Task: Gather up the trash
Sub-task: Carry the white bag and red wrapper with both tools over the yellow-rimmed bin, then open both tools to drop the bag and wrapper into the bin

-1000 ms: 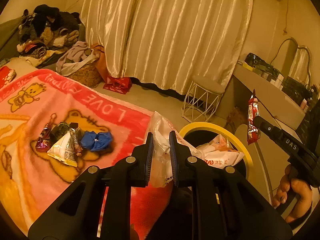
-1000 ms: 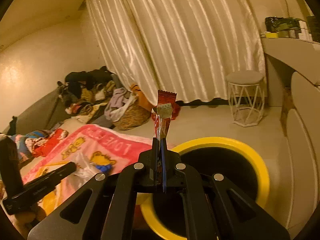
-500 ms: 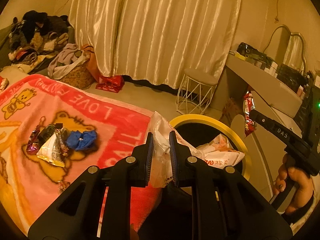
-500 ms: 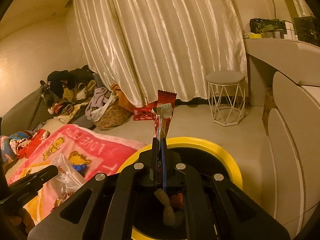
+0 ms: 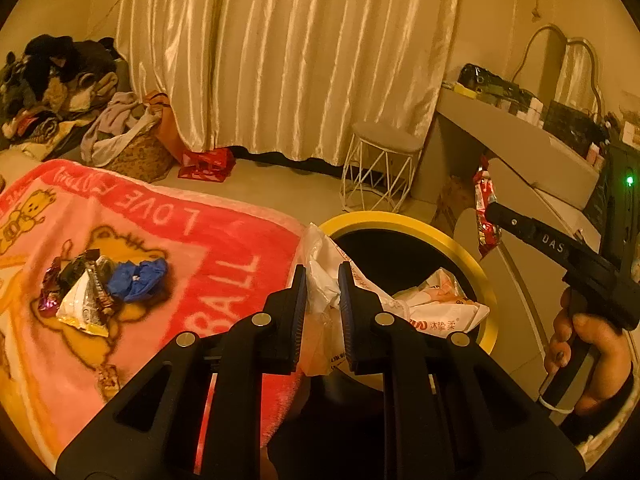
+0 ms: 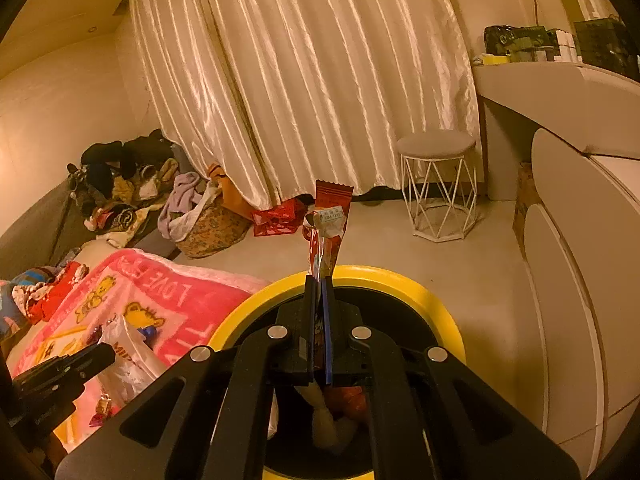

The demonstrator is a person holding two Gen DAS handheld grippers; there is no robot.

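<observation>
While hovering over the round yellow-rimmed bin (image 6: pixel 400 280) beside the fuzzy pink blanket (image 5: pixel 168 216): left gripper (image 5: pixel 322 276) nearly closed, pinching a crinkly white plastic bag (image 5: pixel 320 272) at the bin's near-left rim; right gripper (image 6: pixel 319 286) clamped tight on a glossy red snack wrapper (image 6: pixel 328 224), upright above the bin; foil wrappers (image 5: pixel 80 288) heaped on the blanket, left

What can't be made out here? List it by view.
- Left wrist view: bin bottom, hidden by the left gripper and its clear plastic bag.
- Right wrist view: bin contents, blocked by the right gripper holding the red wrapper.
- Wrapper pile: print too small.
</observation>
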